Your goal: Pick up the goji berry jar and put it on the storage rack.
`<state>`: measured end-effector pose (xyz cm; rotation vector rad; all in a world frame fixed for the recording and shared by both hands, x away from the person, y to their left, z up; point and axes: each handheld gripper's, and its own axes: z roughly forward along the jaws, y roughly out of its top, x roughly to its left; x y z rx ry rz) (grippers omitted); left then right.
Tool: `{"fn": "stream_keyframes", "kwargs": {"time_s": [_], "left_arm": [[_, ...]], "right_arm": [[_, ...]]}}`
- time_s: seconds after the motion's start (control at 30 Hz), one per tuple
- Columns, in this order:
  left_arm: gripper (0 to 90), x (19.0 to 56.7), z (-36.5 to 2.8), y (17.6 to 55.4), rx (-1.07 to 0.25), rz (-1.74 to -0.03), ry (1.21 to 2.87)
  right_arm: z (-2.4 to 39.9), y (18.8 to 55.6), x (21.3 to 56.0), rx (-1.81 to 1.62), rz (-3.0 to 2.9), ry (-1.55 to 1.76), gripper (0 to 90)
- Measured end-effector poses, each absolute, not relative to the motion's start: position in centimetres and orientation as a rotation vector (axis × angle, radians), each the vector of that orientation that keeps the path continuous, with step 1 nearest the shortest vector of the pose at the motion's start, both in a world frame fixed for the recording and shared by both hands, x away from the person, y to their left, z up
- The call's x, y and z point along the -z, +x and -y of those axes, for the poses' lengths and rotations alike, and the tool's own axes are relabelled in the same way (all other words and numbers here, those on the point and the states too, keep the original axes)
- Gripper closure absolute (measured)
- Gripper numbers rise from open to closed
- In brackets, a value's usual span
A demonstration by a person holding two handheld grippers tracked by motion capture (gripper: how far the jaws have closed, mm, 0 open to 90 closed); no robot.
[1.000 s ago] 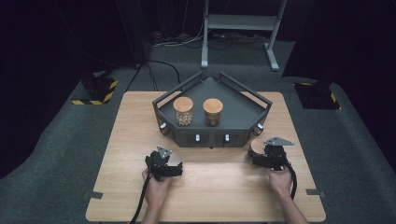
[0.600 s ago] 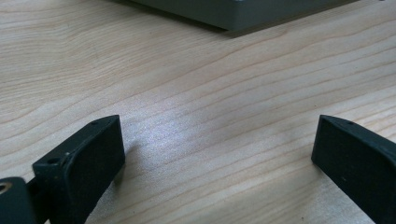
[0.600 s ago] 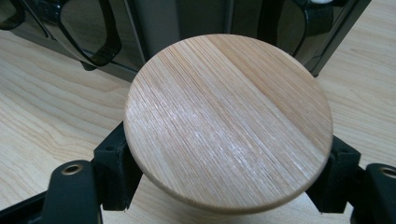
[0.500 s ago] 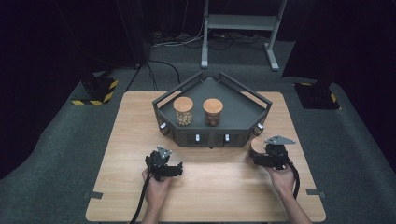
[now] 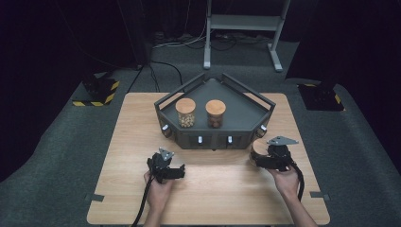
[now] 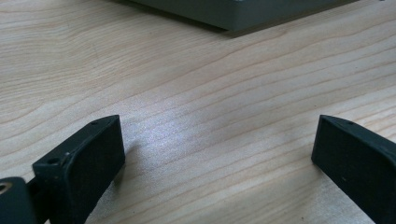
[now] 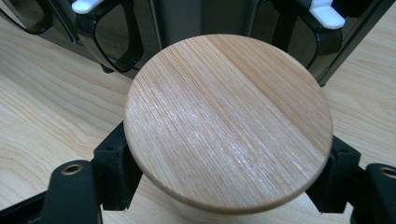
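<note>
**Two grippers at the table, one jar in the right-hand grip**

Gripper by gripper, from left to right: we see the left gripper [image 5: 165,166] low over the wooden table [image 5: 123,142], near its front edge, held in the person's left hand [image 5: 158,189]. In the left gripper view its two black jaws stand wide apart with nothing but bare wood grain between them, and a grey edge of the tray crosses the top of that view.

Moving toward the middle, we find the dark grey tray [image 5: 246,111] standing on the far half of the table, its front wall carrying small white-tipped latches. Two jars with wooden lids stand upright inside it, side by side: the left jar [image 5: 185,112] holds pale contents, and the right jar [image 5: 215,113] holds darker ones. They stand near each other but do not touch.

At the right, we see the right gripper [image 5: 265,158] just beside the tray's front right corner, in the person's right hand [image 5: 285,177]. Its jaws are closed on a third jar [image 7: 228,122], which sits between them close to the tray wall. In the right gripper view the jar's round wooden lid faces us, with a black jaw pressed against each side below it.
</note>
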<state>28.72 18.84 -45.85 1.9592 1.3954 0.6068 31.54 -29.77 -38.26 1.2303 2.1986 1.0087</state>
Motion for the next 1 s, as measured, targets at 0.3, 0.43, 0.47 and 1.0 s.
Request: {"fn": "stream_keyframes", "kwargs": {"time_s": [0.3, 0.43, 0.47, 1.0], "left_arm": [[2.5, 45.8, -18.8, 28.7, -0.607, -1.395, 1.959], [2.5, 45.8, -18.8, 28.7, -0.607, -1.395, 1.959], [2.5, 45.8, -18.8, 28.7, -0.607, -1.395, 1.959], [2.5, 45.8, -18.9, 28.7, -0.607, -1.393, 1.965]], "right_arm": [[29.4, 31.6, 37.3, -1.0, -2.233, 1.207, 25.6], [29.3, 31.7, 36.8, -1.004, -2.249, 1.199, 25.7], [29.3, 31.7, 36.6, -1.006, -2.254, 1.197, 25.6], [29.3, 32.4, 34.0, -1.044, -2.295, 1.186, 25.7]]}}
